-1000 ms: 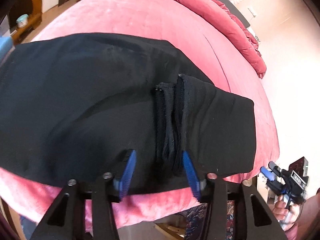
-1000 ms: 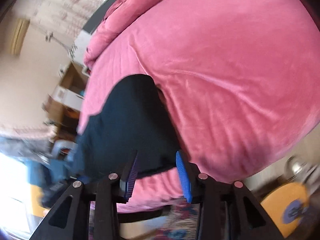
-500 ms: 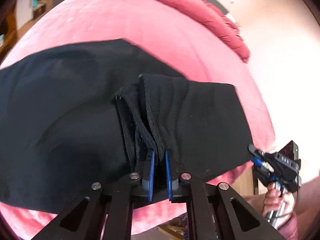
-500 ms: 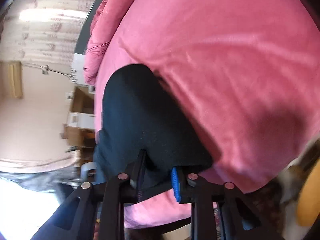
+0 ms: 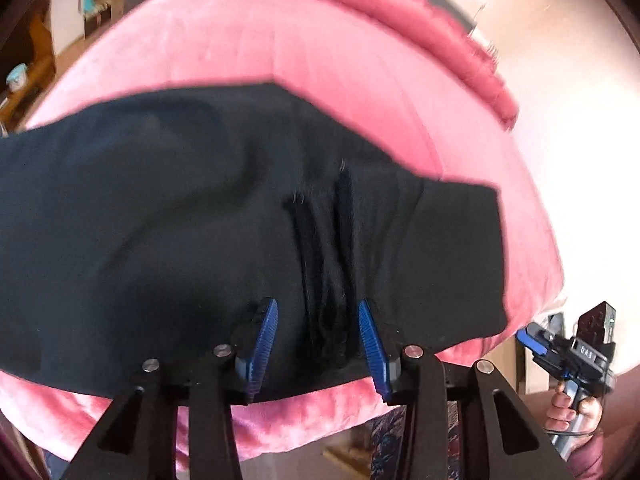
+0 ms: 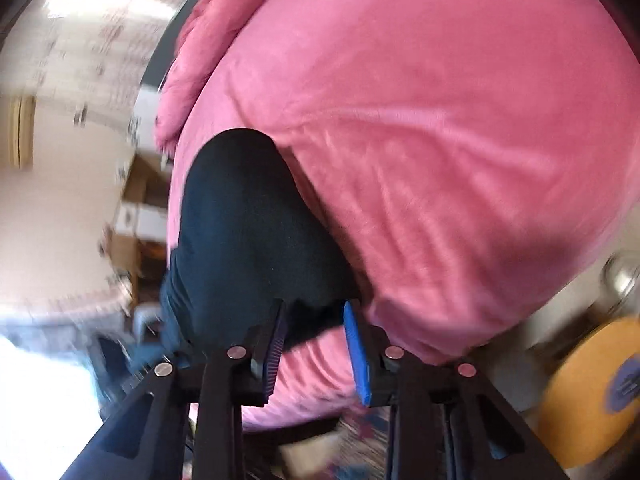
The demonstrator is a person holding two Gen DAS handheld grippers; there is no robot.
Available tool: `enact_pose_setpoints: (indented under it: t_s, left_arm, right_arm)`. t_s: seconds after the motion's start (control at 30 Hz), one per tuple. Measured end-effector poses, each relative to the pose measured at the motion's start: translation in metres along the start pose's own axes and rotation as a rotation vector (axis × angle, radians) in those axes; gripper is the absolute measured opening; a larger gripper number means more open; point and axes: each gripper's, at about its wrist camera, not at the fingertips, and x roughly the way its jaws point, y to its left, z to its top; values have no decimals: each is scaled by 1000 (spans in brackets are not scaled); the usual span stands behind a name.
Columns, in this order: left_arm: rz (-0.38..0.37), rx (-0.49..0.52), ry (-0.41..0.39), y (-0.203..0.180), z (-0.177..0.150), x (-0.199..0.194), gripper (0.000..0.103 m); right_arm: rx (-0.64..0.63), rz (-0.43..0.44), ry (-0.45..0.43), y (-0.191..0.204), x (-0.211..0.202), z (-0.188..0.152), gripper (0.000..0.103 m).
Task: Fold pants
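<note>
Now, from the left wrist view, the black pants lie spread across the pink bed cover. The left gripper is spread apart at their near edge, straddling a bunched ridge of fabric without clamping it. The right gripper shows off the bed's corner. From the right wrist view, the right gripper is likewise parted, at the edge of the pants on the cover.

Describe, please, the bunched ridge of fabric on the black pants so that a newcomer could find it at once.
Start at the pink plush bedspread and the flat black pants across its near edge. Right of their middle, several dark pleats run toward the open left gripper. It is the only raised, gathered strip; the cloth on both sides lies smooth.
</note>
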Motion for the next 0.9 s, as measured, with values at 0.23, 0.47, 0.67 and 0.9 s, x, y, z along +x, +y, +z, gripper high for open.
enact_pose_setpoints:
  t_s: [0.23, 0.47, 0.67, 0.9]
  left_arm:
    - [-69, 76, -50, -33, 20, 5, 42]
    - [16, 78, 47, -14, 41, 53, 42]
    - [1, 19, 71, 14, 49, 65, 41]
    - [-47, -14, 30, 39, 48, 31, 42]
  right_arm:
    - [-190, -89, -78, 31, -31, 32, 46]
    - [-138, -100, 11, 34, 43, 78, 62]
    - [-81, -25, 98, 3, 62, 77, 75]
    - [-67, 98, 152, -10, 63, 74, 75]
